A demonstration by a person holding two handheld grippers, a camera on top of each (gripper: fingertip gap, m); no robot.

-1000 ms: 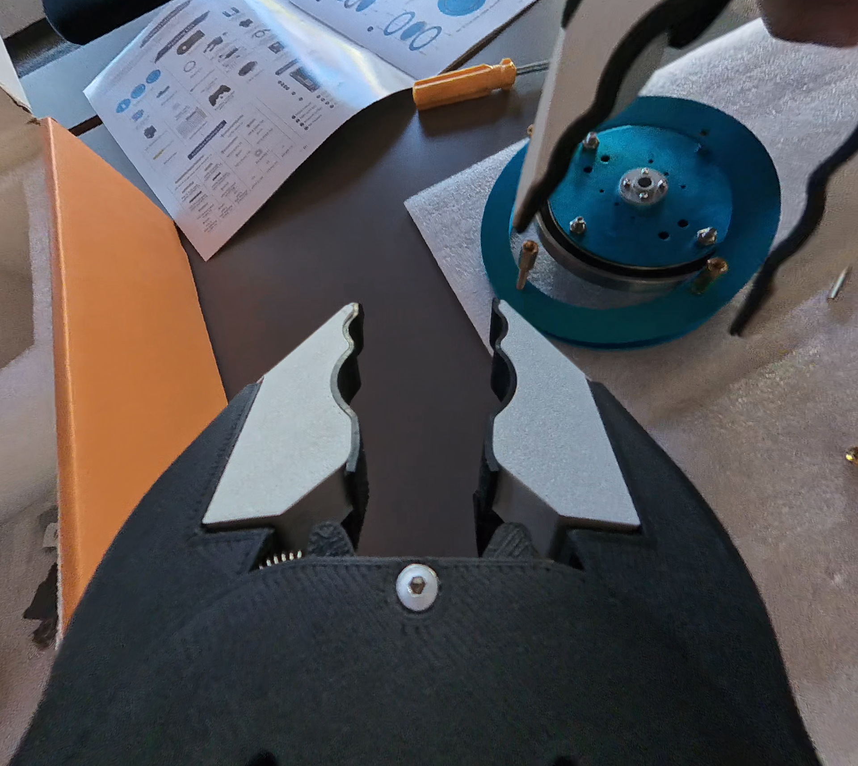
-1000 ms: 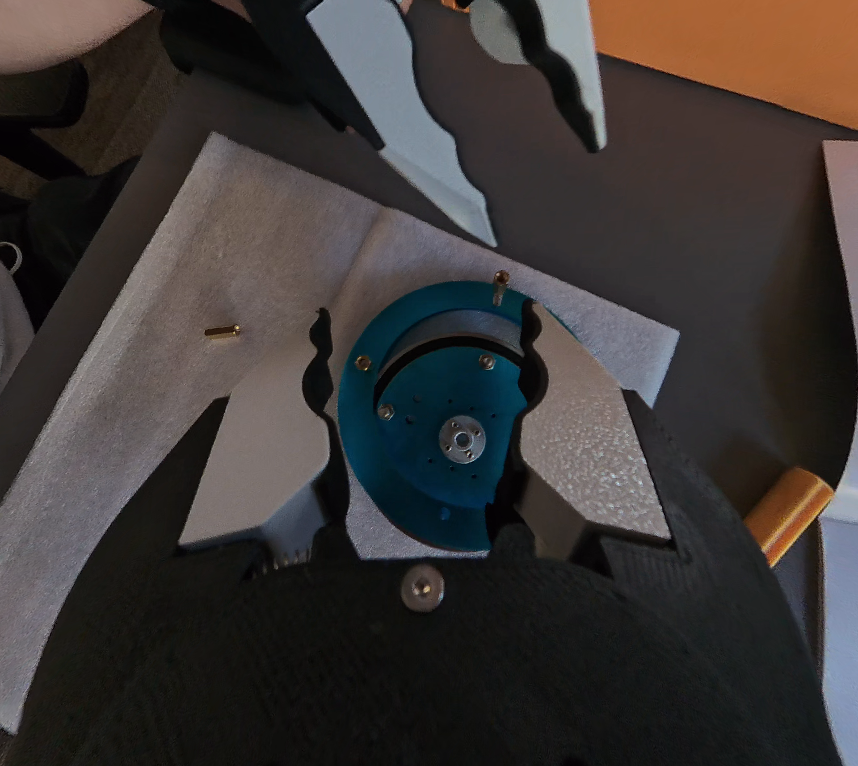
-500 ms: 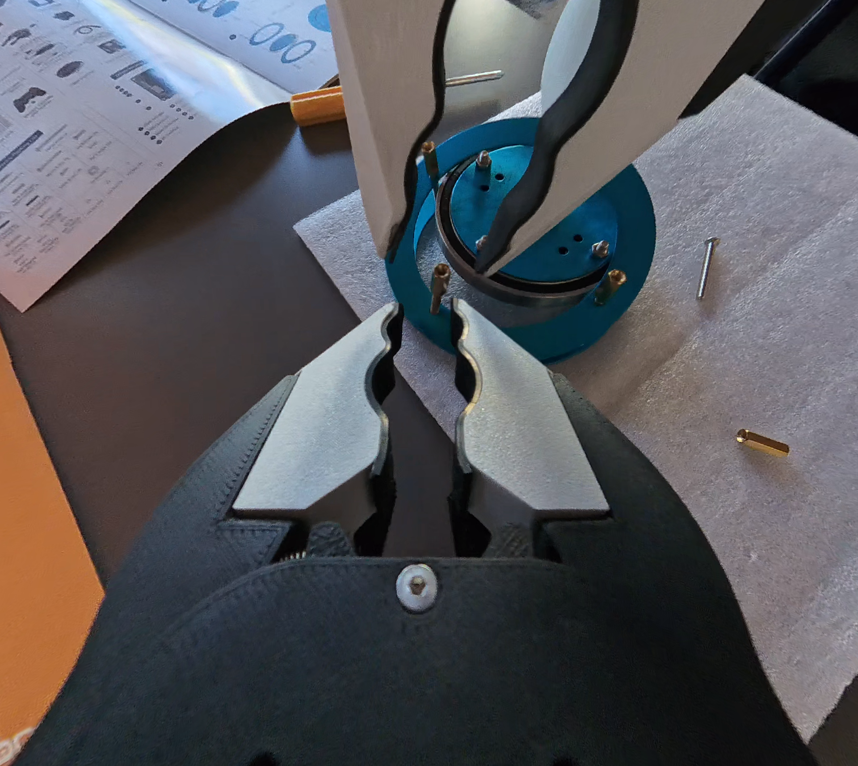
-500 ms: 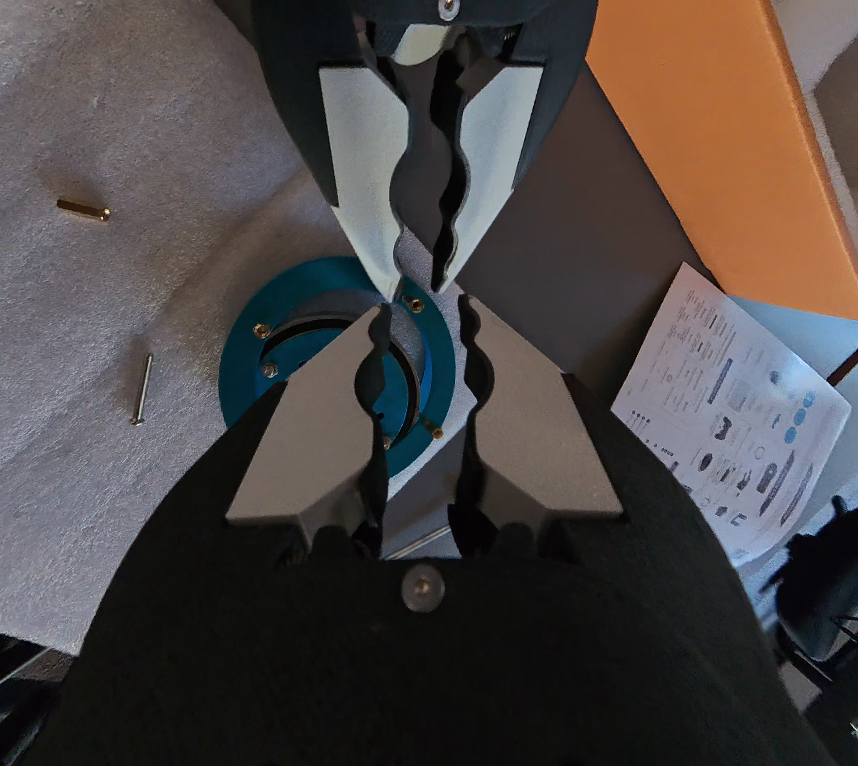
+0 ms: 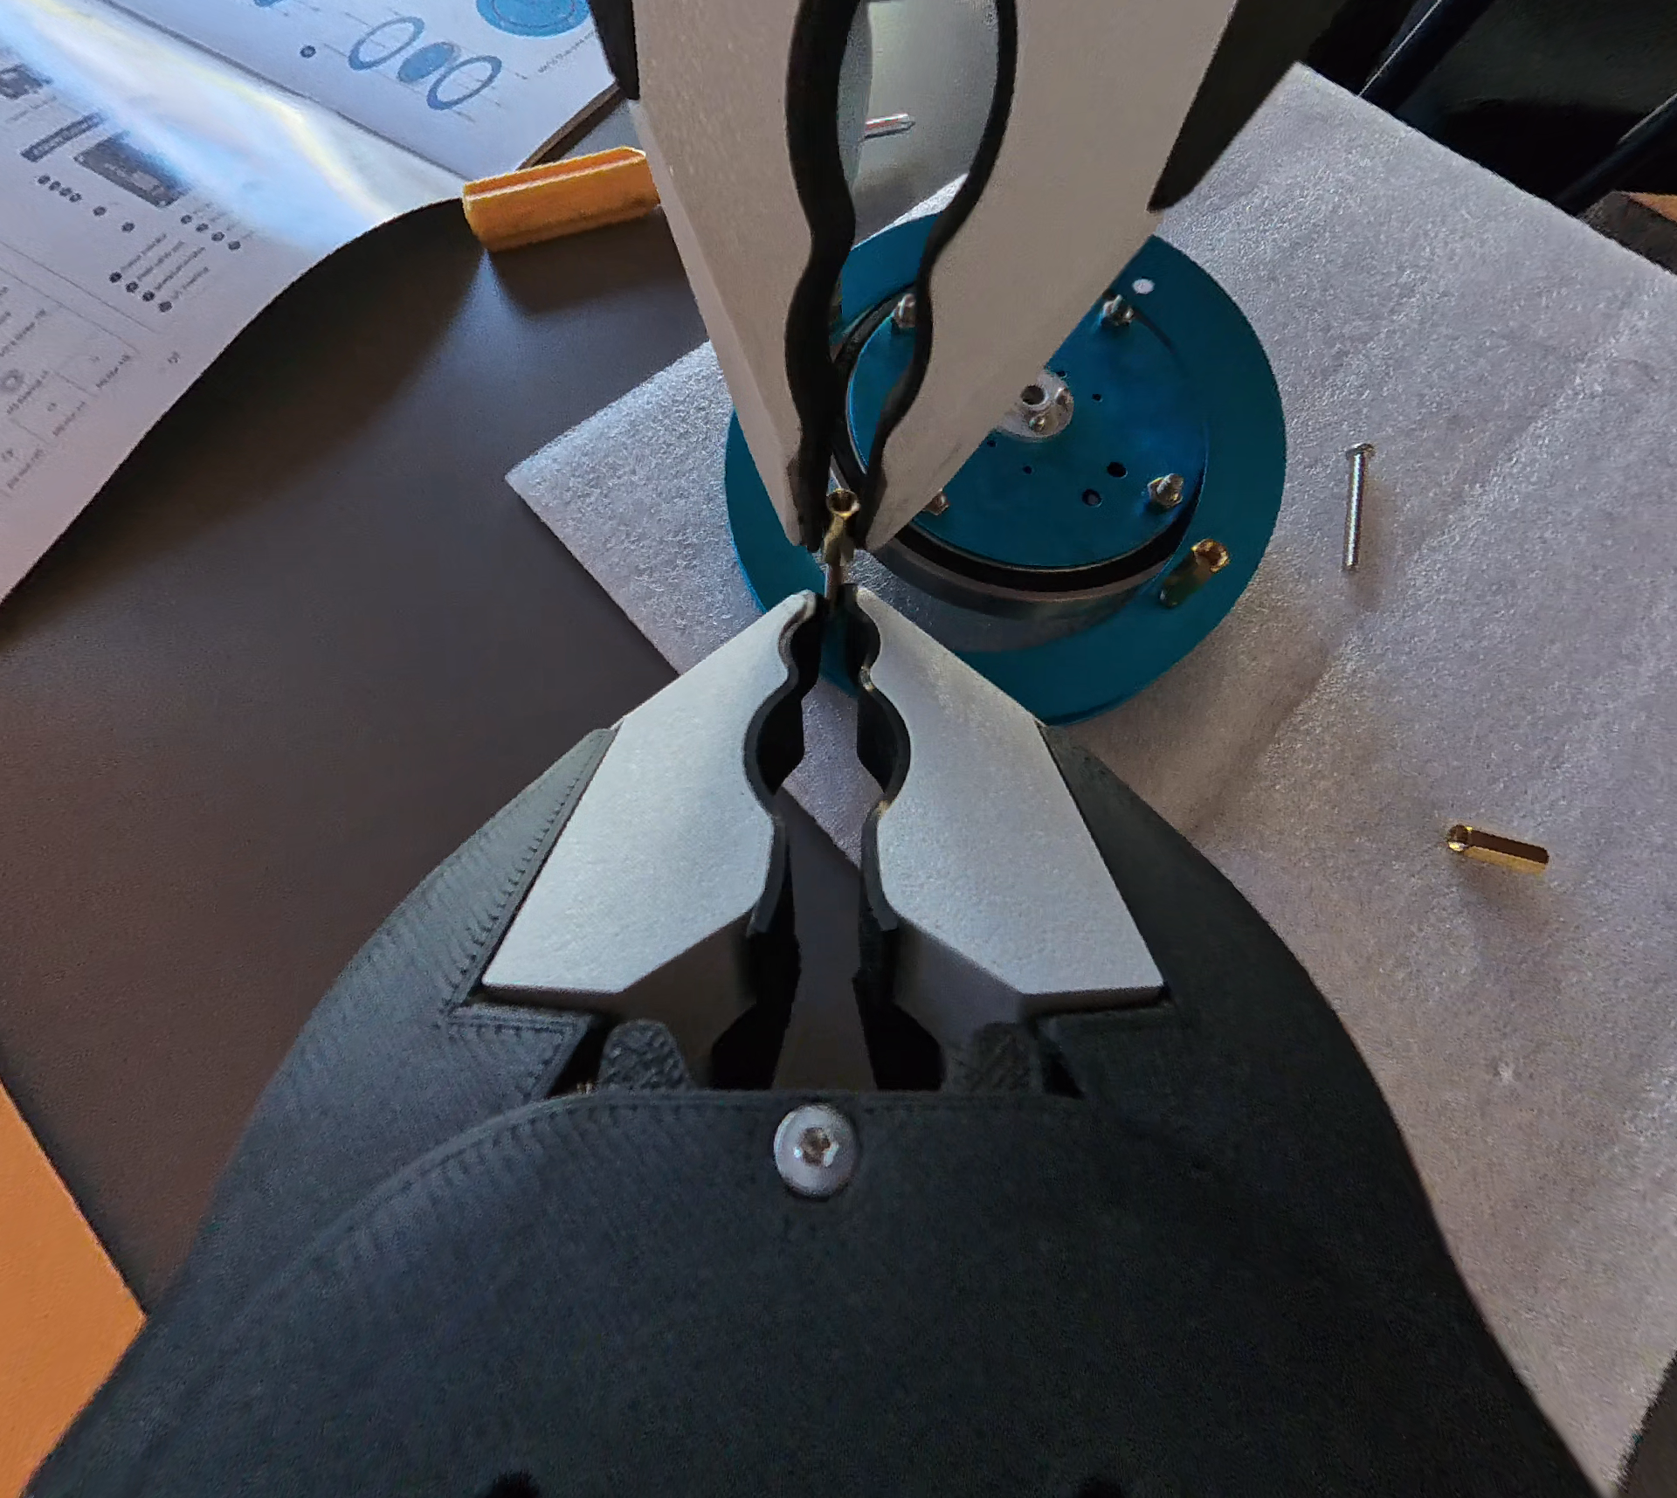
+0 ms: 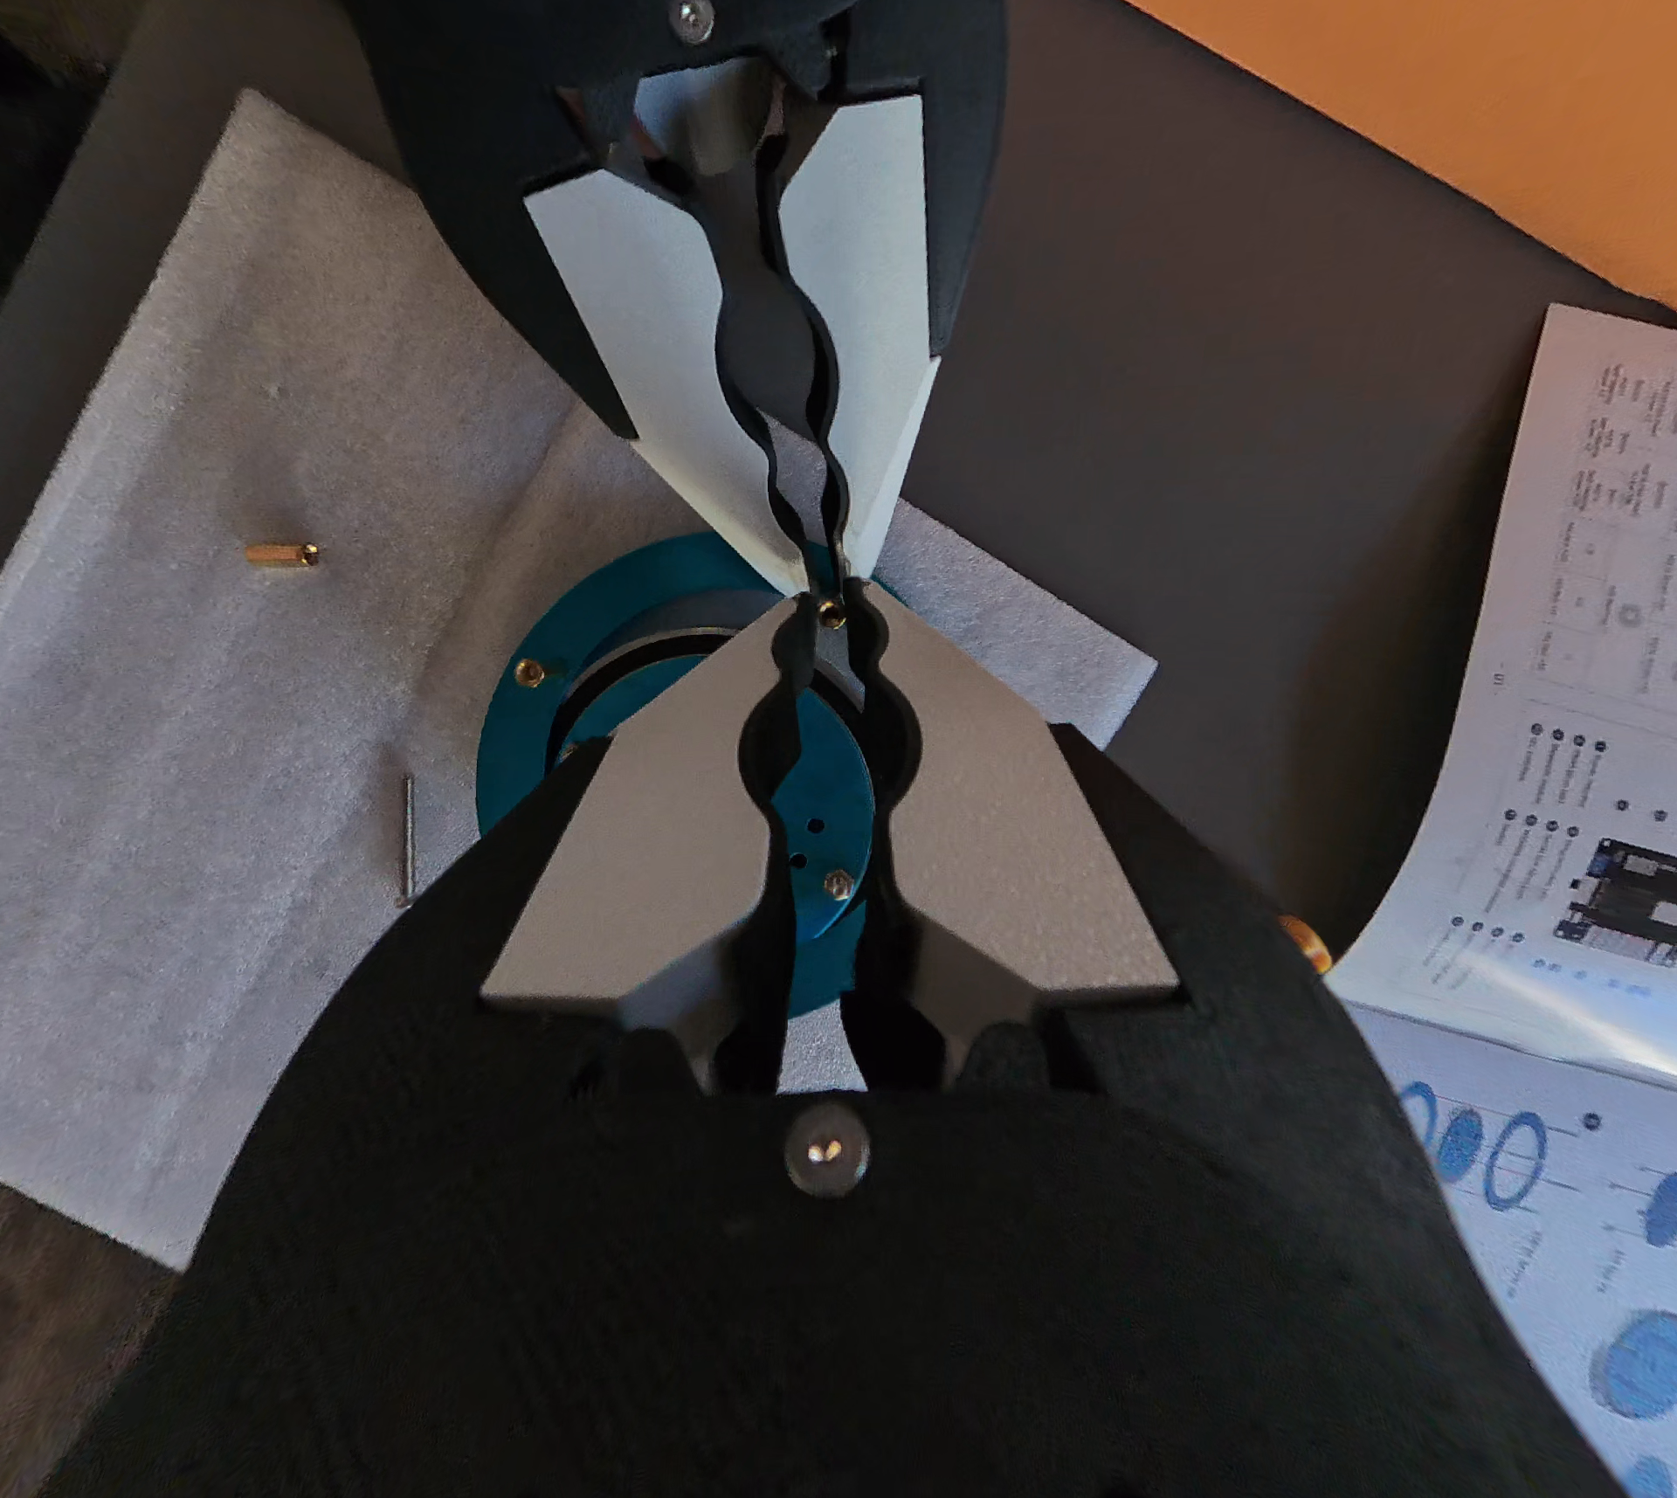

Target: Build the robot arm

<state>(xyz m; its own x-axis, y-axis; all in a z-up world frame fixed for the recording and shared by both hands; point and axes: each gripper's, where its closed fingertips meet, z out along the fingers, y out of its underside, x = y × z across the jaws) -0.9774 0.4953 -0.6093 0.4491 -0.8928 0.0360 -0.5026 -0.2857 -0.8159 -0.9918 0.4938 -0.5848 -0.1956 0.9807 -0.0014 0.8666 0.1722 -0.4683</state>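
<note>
Slim brass standoff [image 5: 839, 524] on blue disc [image 5: 1134, 665]

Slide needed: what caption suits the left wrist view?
Both grippers' fingers meet at one brass standoff on the blue disc assembly.

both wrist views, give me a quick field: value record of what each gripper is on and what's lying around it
left gripper: tips closed on lower part of brass standoff
right gripper: tips closed on the same standoff's top
standoff: upright on blue disc assembly
base: white foam sheet on dark table
loose parts: brass standoff, steel screw on foam
nearby: orange-handled screwdriver, open manual
</note>
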